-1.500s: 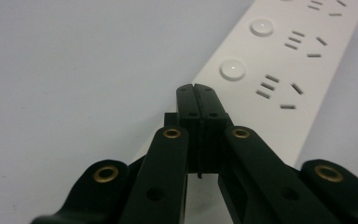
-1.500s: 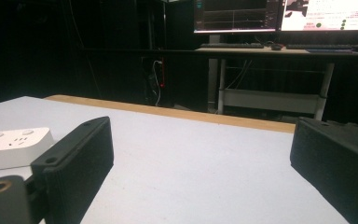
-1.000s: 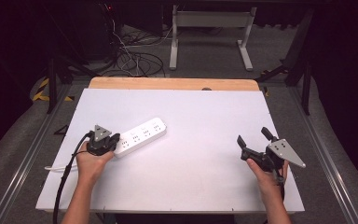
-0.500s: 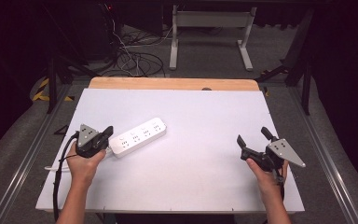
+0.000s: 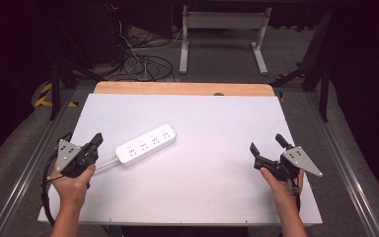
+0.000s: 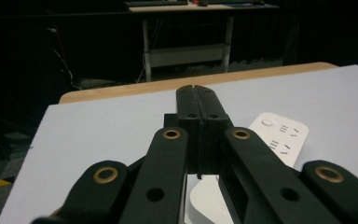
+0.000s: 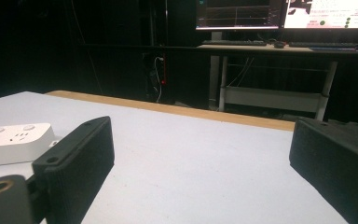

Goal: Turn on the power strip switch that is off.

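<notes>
On the white desk (image 5: 202, 197) a power strip (image 5: 146, 144) lies just beside the closed, empty left tool (image 5: 97, 138); the right tool (image 5: 267, 142) gapes empty, well apart; dark room behind.

No word, brand or number is readable. The white plastic power strip (image 5: 146, 144) on the pale table carries only socket slots and a round button, without any legible print. In the right gripper view, the two lit computer monitors (image 7: 284, 13) in the dark background show lines and coloured text too small to read.
</notes>
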Demonstrator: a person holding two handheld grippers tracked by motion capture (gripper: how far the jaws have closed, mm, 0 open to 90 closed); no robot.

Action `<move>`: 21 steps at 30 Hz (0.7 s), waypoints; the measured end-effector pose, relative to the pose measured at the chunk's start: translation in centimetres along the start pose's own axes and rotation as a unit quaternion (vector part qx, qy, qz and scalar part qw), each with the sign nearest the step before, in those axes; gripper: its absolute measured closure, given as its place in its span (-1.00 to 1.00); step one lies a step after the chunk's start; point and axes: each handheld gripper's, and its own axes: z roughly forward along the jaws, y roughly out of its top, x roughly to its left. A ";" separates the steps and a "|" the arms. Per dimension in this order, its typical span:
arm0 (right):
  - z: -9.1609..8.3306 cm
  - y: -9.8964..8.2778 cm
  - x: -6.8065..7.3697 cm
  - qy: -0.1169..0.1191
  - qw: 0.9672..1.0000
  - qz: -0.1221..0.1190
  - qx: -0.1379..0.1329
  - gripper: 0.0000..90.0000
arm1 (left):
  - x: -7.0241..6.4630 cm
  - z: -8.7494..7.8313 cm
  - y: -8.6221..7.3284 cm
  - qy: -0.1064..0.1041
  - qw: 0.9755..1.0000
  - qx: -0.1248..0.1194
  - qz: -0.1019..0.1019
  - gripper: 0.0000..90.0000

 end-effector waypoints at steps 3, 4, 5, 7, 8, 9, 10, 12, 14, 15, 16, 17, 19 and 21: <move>0.0 0.0 0.0 0.000 1.000 0.000 0.000 -0.84 | 0.2 -0.7 -0.2 0.006 1.000 -0.011 0.001 0.92; 0.0 0.0 0.0 0.000 1.000 0.000 0.000 -0.84 | 0.4 -0.9 -0.2 0.007 1.000 -0.013 0.002 0.90; 0.1 0.0 0.0 0.001 1.000 -0.001 0.000 -0.84 | 0.5 -1.2 -0.3 0.009 1.000 -0.015 0.004 0.86; 0.1 0.0 0.0 0.001 1.000 -0.002 0.001 -0.84 | 0.6 -1.6 -0.3 0.009 1.000 -0.021 0.006 0.84; 0.1 0.0 0.0 0.001 1.000 -0.002 0.000 -0.84 | 0.7 -1.7 -0.3 0.009 1.000 -0.025 0.007 0.80; 0.2 0.0 0.0 0.001 1.000 -0.002 -0.001 -0.84 | 0.7 -1.9 -0.4 0.011 0.999 -0.030 0.007 0.76; 0.2 0.0 0.1 0.002 1.000 -0.002 0.000 -0.84 | 0.6 -2.0 -0.4 0.012 0.999 -0.039 0.006 0.69; 0.2 0.0 0.1 0.002 1.000 -0.002 0.001 -0.84 | 0.6 -2.1 -0.5 0.023 0.998 -0.051 0.015 0.43; 0.2 0.0 0.2 0.003 1.000 -0.001 0.000 -0.84 | 0.6 -1.9 -0.5 0.034 0.997 -0.066 0.017 0.29; 0.2 0.1 0.2 0.003 1.000 0.001 0.000 -0.84 | 0.6 -1.7 -0.5 0.039 0.997 -0.070 0.019 0.12; 0.2 0.1 0.2 0.004 1.000 -0.001 -0.001 -0.84 | 0.5 -1.5 -0.5 0.045 0.996 -0.076 0.029 -0.02; 0.2 0.1 0.3 0.004 1.000 0.000 -0.001 -0.84 | 0.4 -1.3 -0.5 0.050 0.995 -0.082 0.037 -0.17; 0.3 0.1 0.3 0.005 1.000 -0.001 -0.002 -0.84 | 0.0 -1.0 -0.7 0.069 0.991 -0.095 0.060 -0.45; 0.3 0.1 0.2 0.005 1.000 0.000 -0.001 -0.84 | -0.2 -0.9 -0.9 0.082 0.989 -0.101 0.065 -0.88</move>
